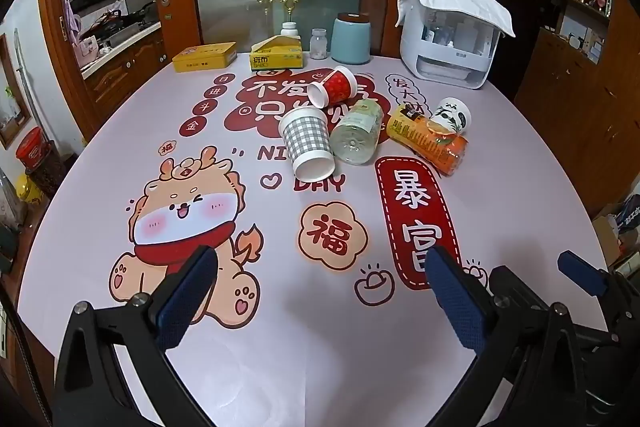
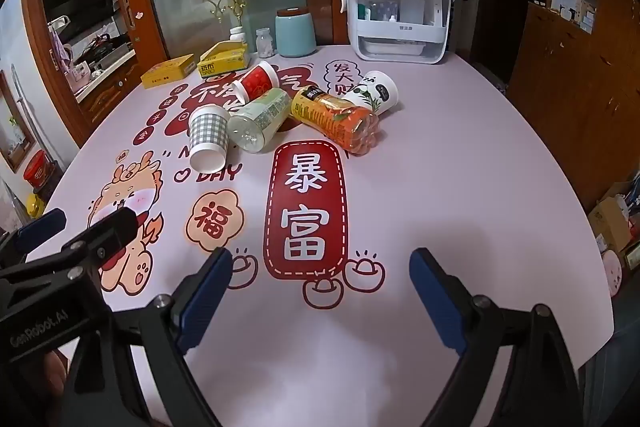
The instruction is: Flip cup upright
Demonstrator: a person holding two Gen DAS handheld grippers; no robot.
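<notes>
Three paper cups lie on their sides mid-table: a grey checked cup (image 1: 307, 143) (image 2: 209, 137) with its base toward me, a red cup (image 1: 335, 87) (image 2: 256, 83) behind it, and a white panda cup (image 1: 451, 115) (image 2: 376, 91) at the right. My left gripper (image 1: 320, 279) is open and empty, low over the near table. My right gripper (image 2: 322, 281) is open and empty, beside it on the right. Both are well short of the cups. The right gripper also shows in the left wrist view (image 1: 568, 283), and the left gripper in the right wrist view (image 2: 76, 231).
A clear bottle (image 1: 358, 131) (image 2: 260, 121) and an orange drink bottle (image 1: 430, 139) (image 2: 336, 119) lie among the cups. At the back stand a teal canister (image 1: 351, 39), a small jar (image 1: 319, 43), yellow boxes (image 1: 276, 55) and a white organiser box (image 1: 452, 39) under a cloth. The round table's edge (image 1: 560, 155) curves at right.
</notes>
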